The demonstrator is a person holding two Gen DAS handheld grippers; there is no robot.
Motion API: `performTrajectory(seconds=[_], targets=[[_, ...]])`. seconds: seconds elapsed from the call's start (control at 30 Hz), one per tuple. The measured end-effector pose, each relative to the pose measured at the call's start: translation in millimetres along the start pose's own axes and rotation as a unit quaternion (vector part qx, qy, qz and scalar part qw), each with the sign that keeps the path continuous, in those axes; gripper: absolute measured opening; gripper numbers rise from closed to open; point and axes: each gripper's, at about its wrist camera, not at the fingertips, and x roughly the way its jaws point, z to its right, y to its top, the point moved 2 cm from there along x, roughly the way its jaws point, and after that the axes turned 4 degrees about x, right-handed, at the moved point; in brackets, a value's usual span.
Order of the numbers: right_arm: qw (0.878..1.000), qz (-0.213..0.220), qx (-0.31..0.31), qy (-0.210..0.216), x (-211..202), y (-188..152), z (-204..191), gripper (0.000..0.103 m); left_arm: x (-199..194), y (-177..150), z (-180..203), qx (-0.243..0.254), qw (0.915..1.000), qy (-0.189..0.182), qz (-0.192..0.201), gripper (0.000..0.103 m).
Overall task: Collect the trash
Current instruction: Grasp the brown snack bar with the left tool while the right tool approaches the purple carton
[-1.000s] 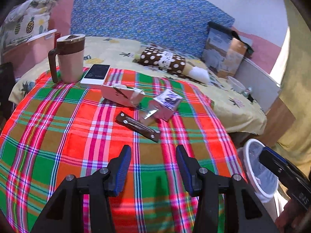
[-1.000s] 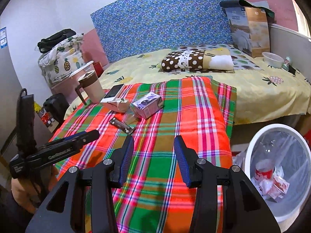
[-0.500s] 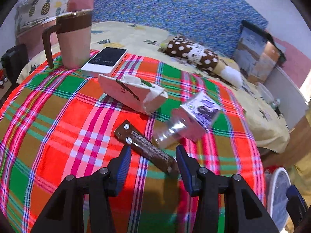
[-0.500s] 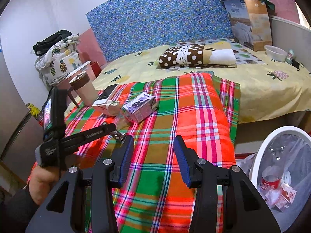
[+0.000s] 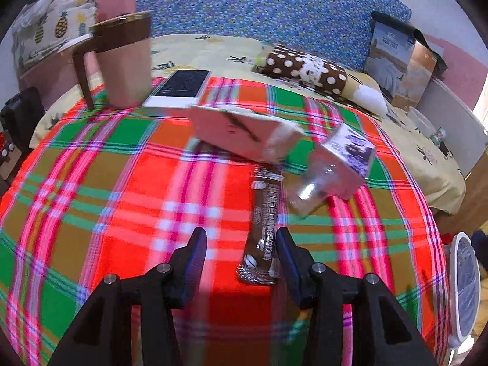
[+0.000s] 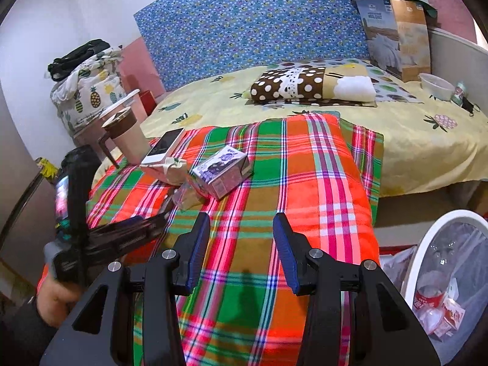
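Left claw (image 5: 241,253) jaws apart, low over the plaid cloth (image 5: 122,189). Brown wrapper (image 5: 264,228) lies flat on the cloth, lengthwise along the claw's axis; its near end sits between the fingertips, hard against the right finger (image 5: 285,253), clear gap to the left one. Not gripped. The frame is motion-blurred, so I can't tell if the finger actually touches the wrapper.

Other trash just past the wrapper's far end: crushed white carton (image 5: 244,132) lying on its side, and to its right a purple-printed box (image 5: 347,158) with a clear crumpled wrapper (image 5: 308,192) against its near side. Behind the carton: a phone (image 5: 180,88) flat on the cloth, and a mug (image 5: 122,61) with a brown lid and handle, upright to the phone's left.

Right claw (image 6: 241,247) jaws also apart, holding nothing, over a bare stretch of plaid cloth (image 6: 305,198), well apart from the trash. From this view the carton (image 6: 166,169) and box (image 6: 222,172) are ahead and left, and the left claw's body shows at the left edge, pointing at the pile.

Bin (image 6: 414,262) with a clear liner sits on the floor at lower right, beside the cloth edge; red and white packaging (image 6: 439,305) is already inside. Its rim (image 5: 457,289) also shows at the right edge of the left view.

Behind the cloth: a bed (image 6: 396,134) with a yellow sheet and a polka-dot pillow (image 6: 292,85).
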Motion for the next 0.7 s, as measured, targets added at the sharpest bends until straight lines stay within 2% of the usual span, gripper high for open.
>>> performTrajectory(seconds=[0.1,0.2,0.37,0.47,0.5,0.53,0.7], targets=[[1.0,-0.01,0.013,0.004,11,10,-5,0.046,-7,-1,-20,-0.013,0.9998,-0.011,0.005,0.048],[1.0,-0.015,0.025,0.008,23,19,-8,0.069,-9,2,-26,-0.013,0.9996,-0.022,0.011,0.048],[0.999,-0.028,0.039,0.011,50,33,-16,0.069,-5,10,-2,0.061,0.9971,-0.043,0.018,0.048],[0.998,-0.038,0.044,0.005,65,39,-17,0.069,4,9,9,0.091,0.9948,-0.046,0.002,0.047],[0.998,-0.041,0.048,0.005,69,40,-17,0.069,6,7,11,0.098,0.9945,-0.037,-0.002,0.036],[0.998,-0.042,0.049,0.002,74,42,-18,0.069,7,5,10,0.101,0.9947,-0.018,-0.002,0.02],[0.997,-0.047,0.057,-0.009,95,47,-21,0.069,-9,1,-15,0.051,0.9985,-0.002,0.021,0.019]])
